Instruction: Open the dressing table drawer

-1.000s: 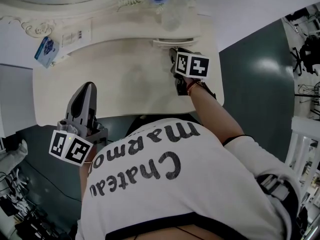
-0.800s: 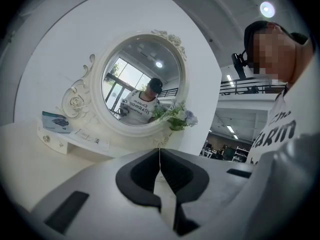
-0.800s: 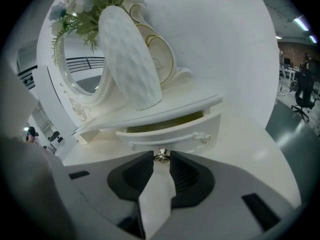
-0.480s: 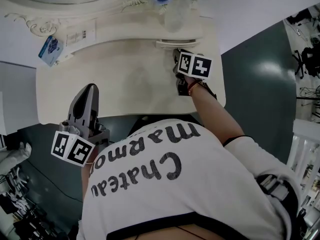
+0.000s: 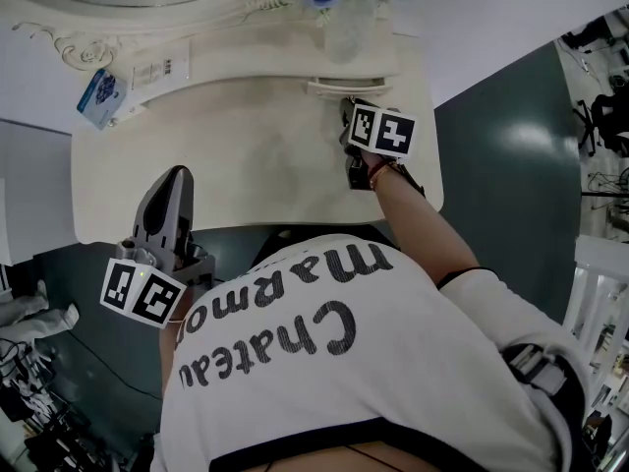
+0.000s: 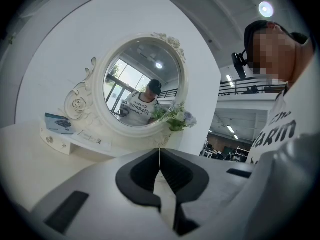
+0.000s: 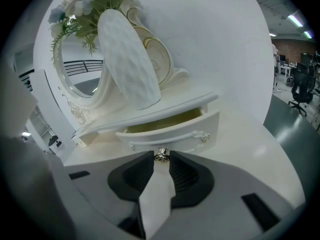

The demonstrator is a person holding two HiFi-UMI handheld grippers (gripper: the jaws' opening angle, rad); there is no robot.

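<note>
Right claw [image 7: 160, 157] has clamped onto the knob [image 7: 160, 154], drawer [image 7: 172, 133] only ajar, pull-out remaining; left claw [image 6: 159, 156] shut, empty.

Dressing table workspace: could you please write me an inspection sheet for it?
Surface: cream dressing table top, bare in the middle.
Job's things: small cream drawer, part open.
Clutter: white textured vase of flowers above the drawer; blue packet on the left shelf.
Grippers: right hand-held gripper shut on the drawer's metal knob; left hand-held gripper shut, empty, at the table's front edge.
Cables: dark cables tangled on the floor, lower left.
Surroundings: oval white-framed mirror; dark green floor.
</note>
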